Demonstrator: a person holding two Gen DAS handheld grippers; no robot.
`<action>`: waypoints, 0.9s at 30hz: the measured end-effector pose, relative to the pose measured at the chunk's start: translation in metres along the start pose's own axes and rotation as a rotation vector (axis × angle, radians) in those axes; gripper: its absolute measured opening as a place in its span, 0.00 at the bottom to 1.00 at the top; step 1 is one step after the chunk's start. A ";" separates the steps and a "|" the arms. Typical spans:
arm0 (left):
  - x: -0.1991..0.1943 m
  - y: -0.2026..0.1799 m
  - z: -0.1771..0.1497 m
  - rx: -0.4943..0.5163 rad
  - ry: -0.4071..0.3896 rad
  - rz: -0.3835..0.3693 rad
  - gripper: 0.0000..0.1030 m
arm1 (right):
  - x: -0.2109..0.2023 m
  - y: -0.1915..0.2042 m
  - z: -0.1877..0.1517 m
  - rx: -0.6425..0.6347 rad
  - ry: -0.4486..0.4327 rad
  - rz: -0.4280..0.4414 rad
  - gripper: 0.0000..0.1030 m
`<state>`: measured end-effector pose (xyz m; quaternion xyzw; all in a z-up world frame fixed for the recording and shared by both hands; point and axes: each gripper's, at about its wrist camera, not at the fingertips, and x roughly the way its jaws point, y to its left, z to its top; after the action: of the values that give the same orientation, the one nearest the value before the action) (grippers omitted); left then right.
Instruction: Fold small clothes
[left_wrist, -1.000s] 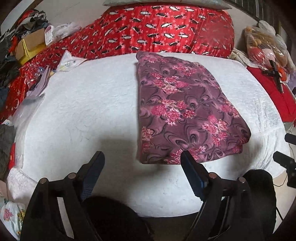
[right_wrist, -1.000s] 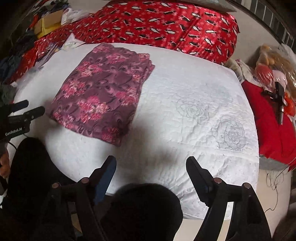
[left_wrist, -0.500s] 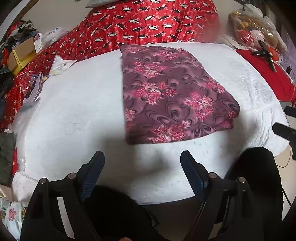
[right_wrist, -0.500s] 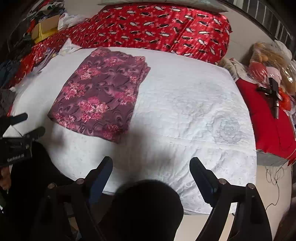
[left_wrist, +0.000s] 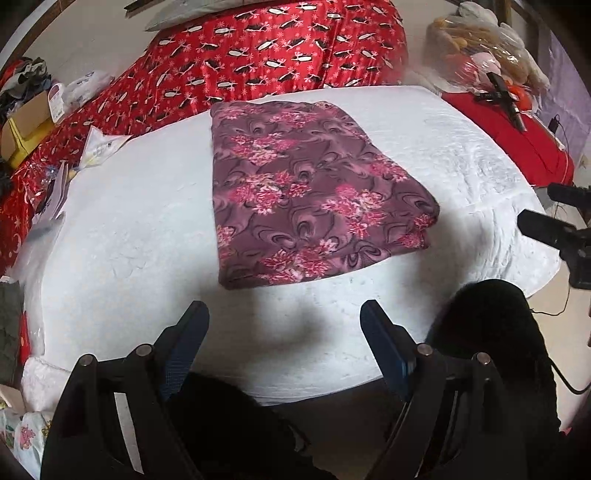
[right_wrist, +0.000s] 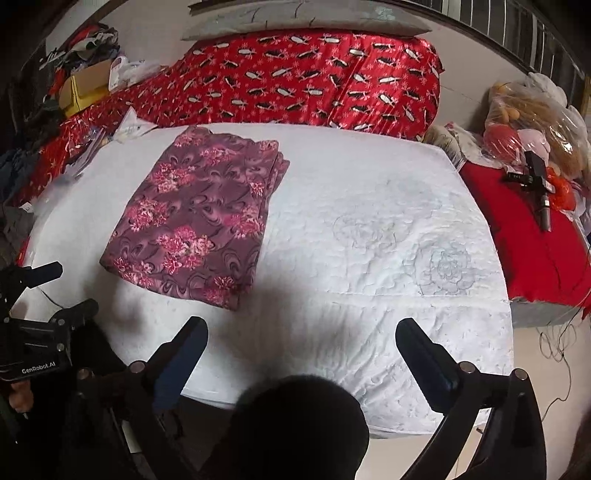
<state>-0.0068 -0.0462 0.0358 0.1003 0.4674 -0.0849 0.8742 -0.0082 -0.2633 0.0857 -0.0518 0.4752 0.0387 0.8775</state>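
Note:
A folded maroon garment with pink flowers (left_wrist: 306, 206) lies flat on the white mattress (left_wrist: 129, 221). It also shows in the right wrist view (right_wrist: 199, 218), left of the mattress (right_wrist: 369, 240) centre. My left gripper (left_wrist: 284, 317) is open and empty, held near the front edge of the mattress, short of the garment. My right gripper (right_wrist: 301, 332) is open and empty, near the front edge, to the right of the garment. The right gripper also shows at the right edge of the left wrist view (left_wrist: 546, 221). The left gripper shows at the left of the right wrist view (right_wrist: 44, 306).
A red patterned quilt (left_wrist: 258, 55) lies bunched along the far side. Boxes, papers and clothes (left_wrist: 33, 118) pile up at the left. A red cushion with a black tool (right_wrist: 539, 192) and bagged plush toys (right_wrist: 535, 118) sit at the right. A dark rounded object (right_wrist: 299, 424) sits below the gripper.
Both grippers have drawn back from the mattress and risen a little, so the folded garment looks farther off. The garment has not moved. Both grippers stay open.

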 end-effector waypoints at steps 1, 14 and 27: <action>-0.001 0.000 0.000 -0.002 0.001 -0.005 0.82 | 0.000 0.001 -0.001 -0.004 0.002 0.004 1.00; -0.011 -0.003 -0.003 0.000 -0.038 0.001 0.82 | -0.008 0.006 -0.010 -0.008 -0.023 -0.012 1.00; -0.023 -0.005 -0.003 -0.014 -0.080 -0.019 0.82 | -0.005 0.008 -0.015 0.009 -0.001 -0.001 1.00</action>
<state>-0.0226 -0.0492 0.0529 0.0862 0.4335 -0.0939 0.8921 -0.0243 -0.2578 0.0814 -0.0481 0.4748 0.0360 0.8780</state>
